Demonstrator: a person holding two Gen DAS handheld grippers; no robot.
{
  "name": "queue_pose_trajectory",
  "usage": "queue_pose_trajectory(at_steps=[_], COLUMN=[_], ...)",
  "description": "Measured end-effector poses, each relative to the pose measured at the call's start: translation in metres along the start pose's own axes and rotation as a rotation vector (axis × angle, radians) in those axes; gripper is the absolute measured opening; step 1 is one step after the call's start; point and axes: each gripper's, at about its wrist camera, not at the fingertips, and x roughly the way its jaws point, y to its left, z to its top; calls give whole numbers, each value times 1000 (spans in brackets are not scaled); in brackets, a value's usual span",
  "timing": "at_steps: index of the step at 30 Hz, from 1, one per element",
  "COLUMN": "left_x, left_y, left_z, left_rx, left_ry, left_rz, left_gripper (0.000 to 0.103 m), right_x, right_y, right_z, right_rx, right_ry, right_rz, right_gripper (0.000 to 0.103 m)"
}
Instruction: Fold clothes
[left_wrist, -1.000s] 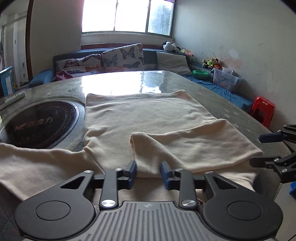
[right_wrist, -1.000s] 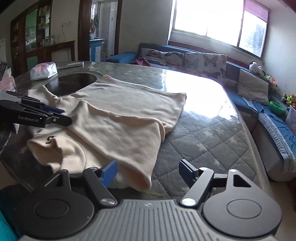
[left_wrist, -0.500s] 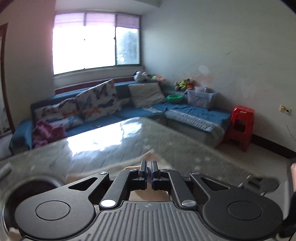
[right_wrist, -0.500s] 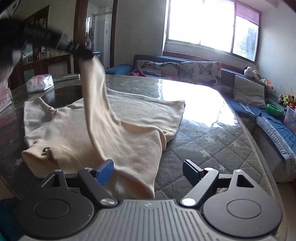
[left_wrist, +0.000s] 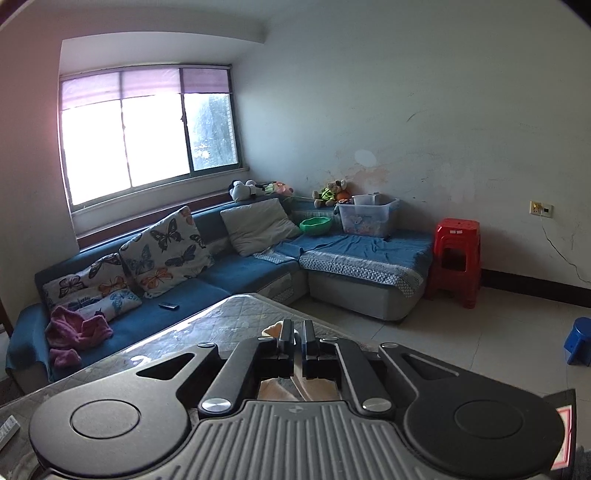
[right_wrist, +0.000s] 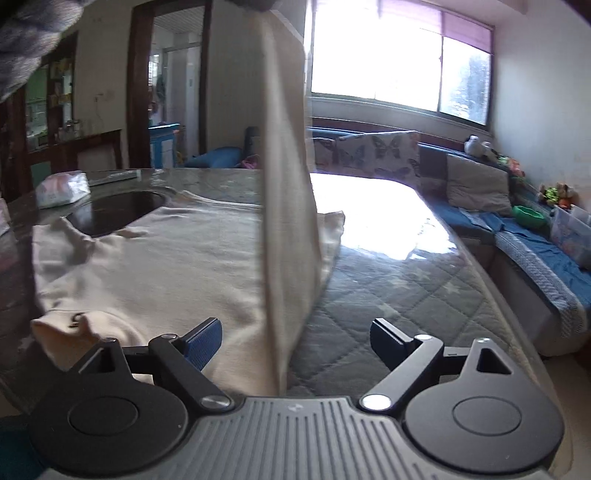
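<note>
Quilted grey cloth under a glossy clear cover tops the table (right_wrist: 399, 280), and window glare pools on it beyond the cream sweater (right_wrist: 155, 266). Behind the table a blue corner sofa (left_wrist: 236, 273) runs under the window (left_wrist: 147, 136), with butterfly cushions (left_wrist: 166, 251), a green bowl (left_wrist: 314, 225), a clear storage box (left_wrist: 365, 218) and soft toys (left_wrist: 328, 192) along it; a red stool (left_wrist: 456, 258) stands past the sofa's end by the wall. Left of the sweater sits a dark round inset (right_wrist: 118, 210) and a tissue pack (right_wrist: 62, 188).

My left gripper (left_wrist: 298, 334) is clamped on a cream fold of the sweater, and that sleeve hangs as a tall strip (right_wrist: 288, 206) from above down to the table. My right gripper (right_wrist: 295, 339) stands wide, its jaws having just been opening, the hanging strip passing between them without touching the pads.

A second ago my left gripper sat low over the flat sweater, jaws apart; now it is raised, looking across the room, with the sleeve lifted off the body
</note>
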Motion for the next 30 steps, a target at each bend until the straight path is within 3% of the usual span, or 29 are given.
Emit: queue_pose_trajectory(at_steps=[10,21,26,30], left_x=[-27,-38,-46,-54], left_y=[52,77,82,84], left_z=[-70,-174,-194,-196], left_rx=[-158,-311,-336,-357], left_ry=[92,262,292,281], left_rz=[113,157,187,218], left_gripper=[4,4,6,7], right_x=[-3,-18,-24,-1], right_y=[-16,-25,-26,-23], right_z=[-11,0,19,36], right_rx=[-45,-110,-102,-89], right_ry=[58,159,115,66], right_rz=[-53,33,16,-41], right_gripper=[94,95,97,98])
